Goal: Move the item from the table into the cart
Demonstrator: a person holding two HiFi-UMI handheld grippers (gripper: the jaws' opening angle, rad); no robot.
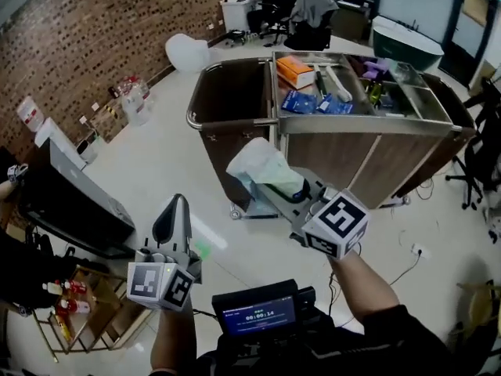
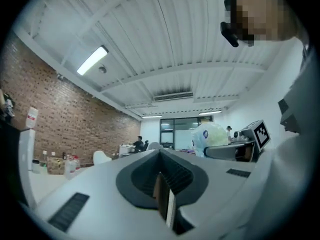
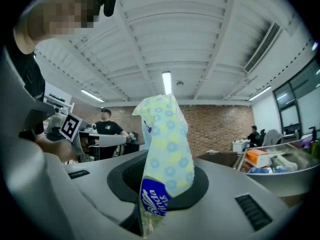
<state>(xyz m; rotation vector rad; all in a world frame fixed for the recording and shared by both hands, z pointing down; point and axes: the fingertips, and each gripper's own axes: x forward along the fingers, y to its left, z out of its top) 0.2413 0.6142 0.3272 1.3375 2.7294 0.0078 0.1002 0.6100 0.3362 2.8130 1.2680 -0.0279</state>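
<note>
A soft plastic packet printed with pale yellow-green and blue dots (image 3: 165, 149) is clamped at its lower end by the right gripper (image 3: 150, 211), whose jaws are closed on the wrapper. In the right gripper view the packet's long axis is seen running out along the line of the jaws, its free crimped end pointing away from the gripper and leaning slightly to the right. In the head view the packet (image 1: 262, 167) is carried in the air above the floor, just short of the cart and outside it, its free end turned towards the cart. The left gripper (image 1: 176, 210) is held lower and to the left, well apart from the packet; its jaws (image 2: 165, 199) are pressed together with nothing between them.

A pale glossy floor (image 1: 156, 155) is seen below, bounded by a red-brown brick wall (image 1: 86, 30). The steel-rimmed, wood-panelled cart (image 1: 344, 124) is divided into a dark bag compartment on its left and a tray in which an orange box (image 1: 293, 70) and blue packets (image 1: 313, 103) are laid. A white ribbed ceiling with strip lights is shown in both gripper views.

On the packet a dark blue label with white lettering is printed; the letters "inda" can be read.
</note>
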